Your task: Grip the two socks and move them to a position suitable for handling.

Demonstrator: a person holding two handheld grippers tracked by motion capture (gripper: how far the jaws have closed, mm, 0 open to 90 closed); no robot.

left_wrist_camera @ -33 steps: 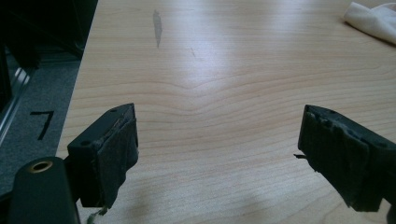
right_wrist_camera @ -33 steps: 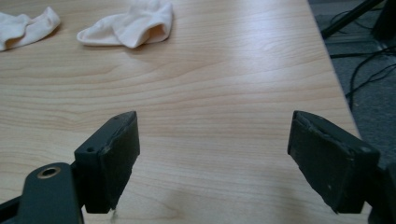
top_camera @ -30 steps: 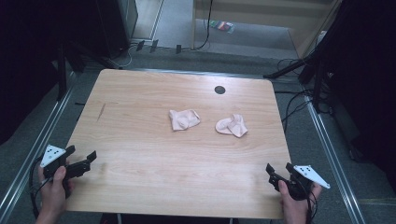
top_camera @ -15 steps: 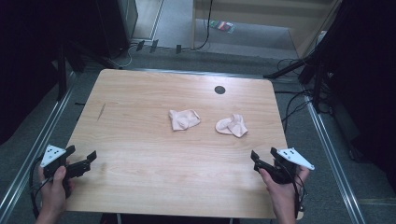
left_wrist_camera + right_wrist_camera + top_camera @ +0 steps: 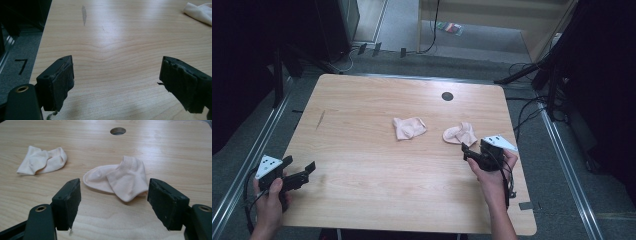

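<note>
Pale pink, two small socks lie on the wooden table (image 5: 362, 200) toward its far right part, one sock (image 5: 409, 128) near the middle and the other sock (image 5: 460, 134) closer to the right edge. The right claw (image 5: 470, 153) sits just short of that nearer sock with its jaws spread wide and empty, apparently lined up to take it. The left claw (image 5: 302, 175) waits open and empty by the near left corner, well clear.
</note>
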